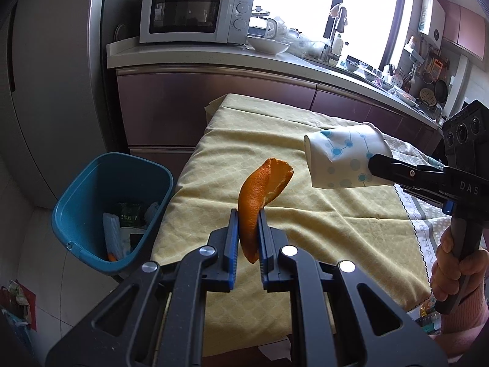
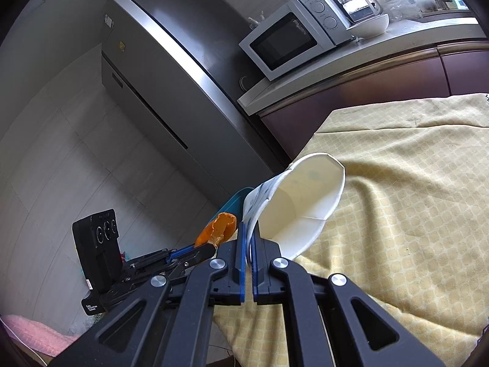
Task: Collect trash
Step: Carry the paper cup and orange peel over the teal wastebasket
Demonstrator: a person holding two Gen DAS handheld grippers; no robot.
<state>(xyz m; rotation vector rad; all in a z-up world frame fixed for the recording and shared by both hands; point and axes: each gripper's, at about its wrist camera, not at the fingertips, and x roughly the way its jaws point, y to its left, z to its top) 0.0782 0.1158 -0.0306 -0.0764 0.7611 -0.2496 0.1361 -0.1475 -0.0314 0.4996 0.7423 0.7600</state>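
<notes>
While the left wrist view shows trash lying inside the blue plastic bin (image 1: 91, 189) beside the table, the right wrist view shows only its rim. The left gripper (image 1: 248, 214) pinches a curled orange peel (image 1: 259, 192), long axis rising away from the jaws. The right gripper (image 2: 249, 229) clamps the wall of a crushed white paper cup (image 2: 302, 202), its bottom end pointing toward the bin, above the yellow tablecloth (image 1: 305, 214).
</notes>
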